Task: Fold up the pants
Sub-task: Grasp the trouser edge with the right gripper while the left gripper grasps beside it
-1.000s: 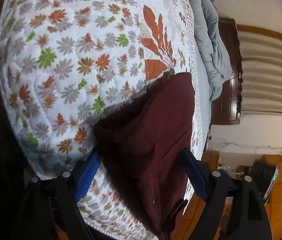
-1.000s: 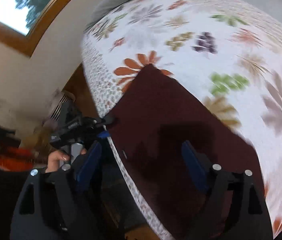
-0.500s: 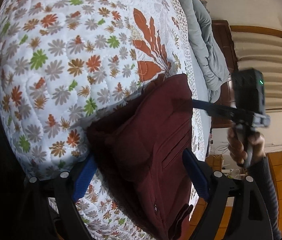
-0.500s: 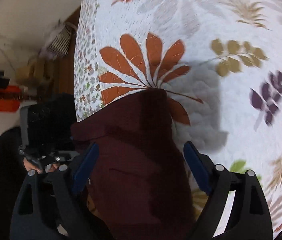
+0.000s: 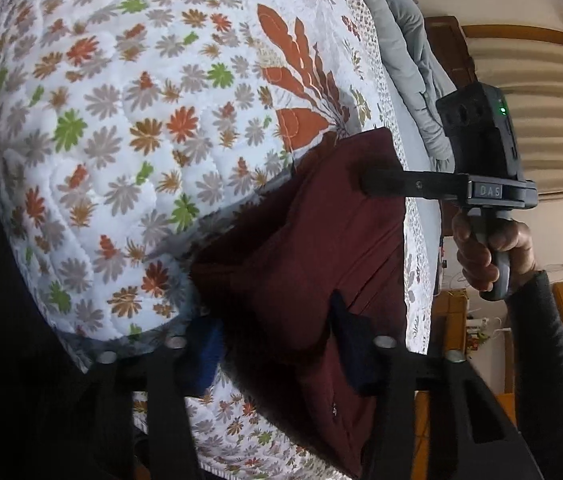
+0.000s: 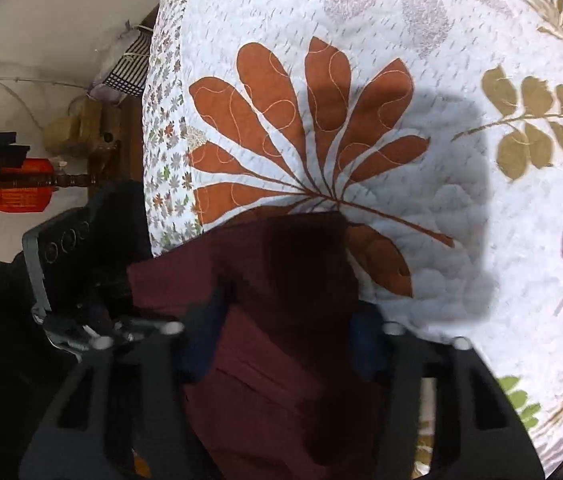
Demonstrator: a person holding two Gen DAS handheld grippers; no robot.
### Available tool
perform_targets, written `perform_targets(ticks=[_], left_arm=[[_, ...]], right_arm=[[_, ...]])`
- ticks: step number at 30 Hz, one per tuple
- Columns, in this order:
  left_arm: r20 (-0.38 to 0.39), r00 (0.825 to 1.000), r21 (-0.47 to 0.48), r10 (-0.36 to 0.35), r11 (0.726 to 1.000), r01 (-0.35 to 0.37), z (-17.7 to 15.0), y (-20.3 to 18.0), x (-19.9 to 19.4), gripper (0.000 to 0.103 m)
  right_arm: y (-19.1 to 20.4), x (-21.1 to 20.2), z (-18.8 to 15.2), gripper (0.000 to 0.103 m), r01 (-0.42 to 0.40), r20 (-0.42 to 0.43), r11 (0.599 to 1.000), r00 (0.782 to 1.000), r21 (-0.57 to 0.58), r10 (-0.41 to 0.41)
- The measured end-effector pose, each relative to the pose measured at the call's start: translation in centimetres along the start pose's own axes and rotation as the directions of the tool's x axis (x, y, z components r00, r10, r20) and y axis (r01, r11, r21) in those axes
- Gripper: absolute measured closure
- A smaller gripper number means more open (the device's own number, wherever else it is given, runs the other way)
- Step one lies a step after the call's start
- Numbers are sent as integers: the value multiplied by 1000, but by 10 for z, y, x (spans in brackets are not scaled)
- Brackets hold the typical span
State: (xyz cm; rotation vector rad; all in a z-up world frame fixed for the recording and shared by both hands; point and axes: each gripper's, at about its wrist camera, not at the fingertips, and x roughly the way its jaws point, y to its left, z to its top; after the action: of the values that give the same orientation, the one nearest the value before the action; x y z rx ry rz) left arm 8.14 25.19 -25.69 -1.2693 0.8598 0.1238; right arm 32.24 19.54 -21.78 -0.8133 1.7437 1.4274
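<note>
Quilt [image 5: 129, 128]; pants [image 5: 305, 264] between closing left claw [image 5: 281, 344]

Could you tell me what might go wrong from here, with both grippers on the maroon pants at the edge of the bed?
1. The left gripper and right gripper are closing on bunched pants; either could catch only the top layer, so the fold comes apart when lifted.
2. The pants lie along the edge of the floral quilt and partly hang over it; a slip could drop them to the floor.
3. The fingers may pinch quilt along with the pants.
</note>
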Motion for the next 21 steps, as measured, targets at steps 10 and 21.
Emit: perform_targets(ticks=[10, 21], left_arm=[[15, 1000, 130, -18, 991, 16, 3, -34, -16, 71], [57, 996, 321, -62, 946, 41, -11, -98, -38, 72]], right_arm=[[25, -39, -20, 76, 68, 73, 998, 995, -6, -67], [68, -100, -72, 80, 191, 207, 982, 960, 9, -189]])
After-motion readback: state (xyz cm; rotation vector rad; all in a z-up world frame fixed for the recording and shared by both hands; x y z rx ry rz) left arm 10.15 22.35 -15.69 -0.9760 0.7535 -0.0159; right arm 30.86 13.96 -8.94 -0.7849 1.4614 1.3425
